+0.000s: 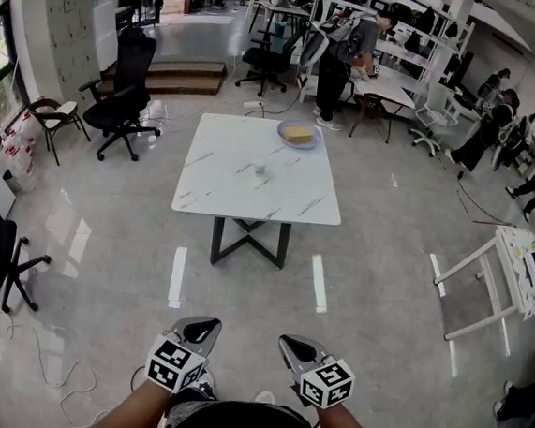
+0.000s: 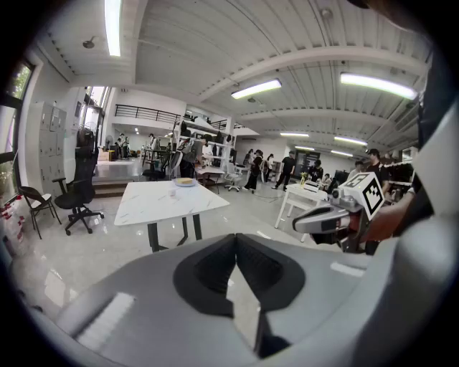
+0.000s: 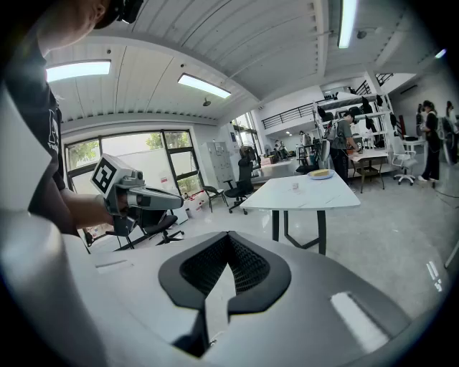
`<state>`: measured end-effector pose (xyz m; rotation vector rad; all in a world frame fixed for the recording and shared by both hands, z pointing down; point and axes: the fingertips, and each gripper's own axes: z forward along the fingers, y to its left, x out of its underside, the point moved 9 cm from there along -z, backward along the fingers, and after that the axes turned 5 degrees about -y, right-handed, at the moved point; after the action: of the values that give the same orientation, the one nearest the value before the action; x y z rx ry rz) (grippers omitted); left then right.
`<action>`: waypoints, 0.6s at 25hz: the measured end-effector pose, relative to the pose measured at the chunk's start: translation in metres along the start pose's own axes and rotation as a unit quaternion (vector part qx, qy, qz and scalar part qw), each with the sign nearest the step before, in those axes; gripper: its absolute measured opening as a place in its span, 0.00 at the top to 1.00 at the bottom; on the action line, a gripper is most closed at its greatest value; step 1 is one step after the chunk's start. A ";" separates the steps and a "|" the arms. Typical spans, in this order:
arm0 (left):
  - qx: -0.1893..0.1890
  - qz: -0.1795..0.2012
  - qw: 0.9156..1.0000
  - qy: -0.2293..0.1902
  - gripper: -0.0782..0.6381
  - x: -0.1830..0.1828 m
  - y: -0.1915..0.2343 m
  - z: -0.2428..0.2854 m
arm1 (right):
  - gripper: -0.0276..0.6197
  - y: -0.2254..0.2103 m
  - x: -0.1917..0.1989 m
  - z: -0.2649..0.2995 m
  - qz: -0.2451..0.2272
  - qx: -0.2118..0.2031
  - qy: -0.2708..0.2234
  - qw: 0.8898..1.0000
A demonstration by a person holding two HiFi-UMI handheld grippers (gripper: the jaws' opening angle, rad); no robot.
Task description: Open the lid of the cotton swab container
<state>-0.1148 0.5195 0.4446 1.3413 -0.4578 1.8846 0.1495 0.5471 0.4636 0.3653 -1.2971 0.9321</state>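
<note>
Grey left gripper (image 1: 202,325): we see the jaws pressed together, holding nothing.
Grey right gripper (image 1: 294,343): jaws also closed and empty, touching nothing.

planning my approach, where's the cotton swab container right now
Head view: the cotton swab container sits near the middle of the white marble table, with the blue plate beyond it toward the far right edge.

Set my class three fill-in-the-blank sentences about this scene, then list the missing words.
1. The left gripper and the right gripper both have their jaws ____.
2. In the head view, the plate sits at the far ____ corner of the table.
3. The container is held by ____ gripper.

Missing words: shut; right; neither.
</note>
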 end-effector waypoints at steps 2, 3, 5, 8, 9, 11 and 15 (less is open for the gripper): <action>0.000 0.000 1.000 0.000 0.81 -0.001 0.001 0.001 | 0.96 0.000 -0.001 0.000 -0.001 -0.001 -0.001 1.000; 0.000 0.001 1.000 0.000 0.81 -0.001 0.001 0.001 | 0.96 0.000 -0.002 0.000 -0.001 -0.001 -0.001 1.000; 0.001 0.001 1.000 -0.001 0.81 -0.001 0.002 0.002 | 0.96 0.000 -0.002 0.000 0.000 0.000 -0.003 1.000; 0.004 0.004 1.000 -0.001 0.81 -0.003 0.004 0.002 | 0.96 0.001 -0.002 0.002 -0.001 0.002 -0.004 1.000; 0.005 0.005 1.000 -0.001 0.81 -0.004 0.005 0.003 | 0.96 0.001 -0.003 0.003 -0.001 0.004 -0.005 1.000; 0.007 0.007 1.000 0.000 0.81 -0.005 0.006 0.004 | 0.96 0.000 -0.004 0.004 0.005 0.006 -0.010 1.000; 0.008 0.006 1.000 0.000 0.81 -0.005 0.010 0.006 | 0.96 0.003 -0.006 0.006 0.019 0.004 -0.020 1.000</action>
<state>-0.1177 0.5074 0.4435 1.3521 -0.4514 1.9015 0.1433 0.5424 0.4592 0.3690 -1.3416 0.9675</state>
